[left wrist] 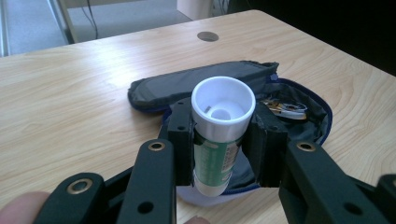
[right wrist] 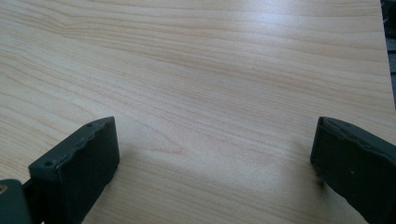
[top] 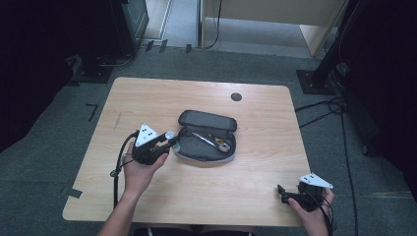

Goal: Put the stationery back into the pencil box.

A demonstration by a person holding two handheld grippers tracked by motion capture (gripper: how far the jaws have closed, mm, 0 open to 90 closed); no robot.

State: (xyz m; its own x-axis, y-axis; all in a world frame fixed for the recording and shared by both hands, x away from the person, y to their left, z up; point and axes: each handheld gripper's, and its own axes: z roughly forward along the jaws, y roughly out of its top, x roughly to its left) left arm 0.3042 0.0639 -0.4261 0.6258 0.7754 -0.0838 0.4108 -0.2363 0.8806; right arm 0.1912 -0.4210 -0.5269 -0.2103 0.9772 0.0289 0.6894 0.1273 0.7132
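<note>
My left gripper (left wrist: 224,140) is shut on a white tube with a green label (left wrist: 219,135), its open white end facing the camera. In the high view the left gripper (top: 169,140) holds the tube (top: 169,134) just left of an open grey pencil case (top: 206,135) in the middle of the table. The case's lid is folded back, and a pen and a small metal item lie inside (top: 216,142). My right gripper (top: 281,192) rests near the front right corner of the table, jaws wide open over bare wood (right wrist: 210,140).
The wooden table (top: 147,98) has a round cable hole (top: 236,97) at the back. Dark stands and cables line the floor on both sides (top: 319,78).
</note>
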